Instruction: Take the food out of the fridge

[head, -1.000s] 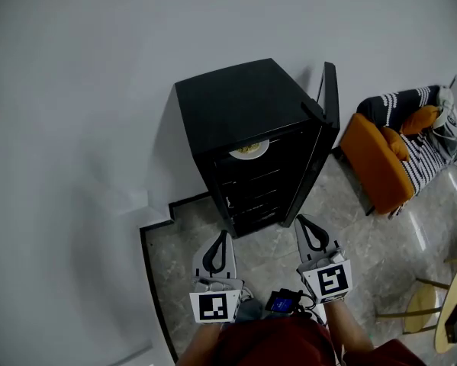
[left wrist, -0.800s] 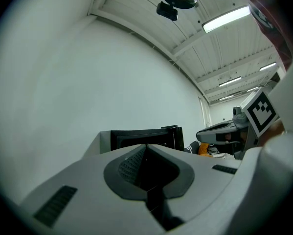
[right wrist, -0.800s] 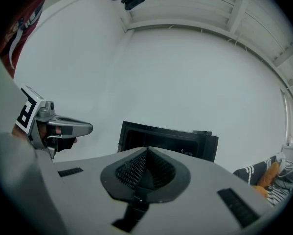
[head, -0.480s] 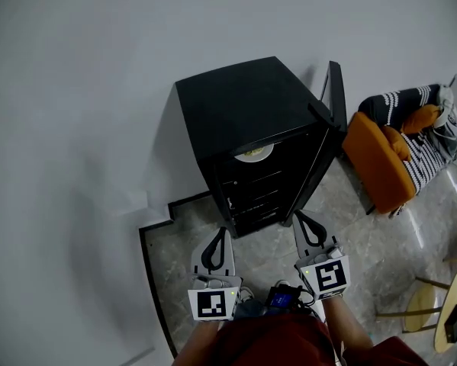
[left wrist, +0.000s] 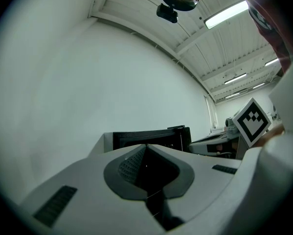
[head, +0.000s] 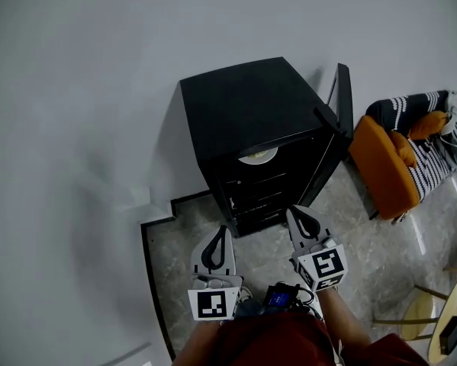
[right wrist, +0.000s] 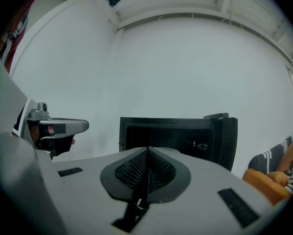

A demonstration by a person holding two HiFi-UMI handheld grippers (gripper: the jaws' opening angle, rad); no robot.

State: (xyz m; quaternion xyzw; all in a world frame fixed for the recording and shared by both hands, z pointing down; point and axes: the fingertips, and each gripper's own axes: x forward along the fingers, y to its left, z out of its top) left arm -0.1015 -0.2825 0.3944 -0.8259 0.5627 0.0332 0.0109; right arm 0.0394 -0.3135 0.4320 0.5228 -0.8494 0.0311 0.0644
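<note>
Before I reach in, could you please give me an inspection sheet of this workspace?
Surface: grey marble floor.
Job's things: black fridge, door open; plate of food on its top shelf.
Clutter: nothing seen.
Grippers: left gripper and right gripper both shut, empty, short of the fridge.
Cables: wires at a small device by the person's waist.
Surroundings: white wall; orange armchair with striped blanket, right of the fridge.

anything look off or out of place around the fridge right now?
Nothing stands out. The fridge stands upright with its door open, the plate of food sits on the top shelf, and the left gripper and right gripper are shut, empty, short of it.
</note>
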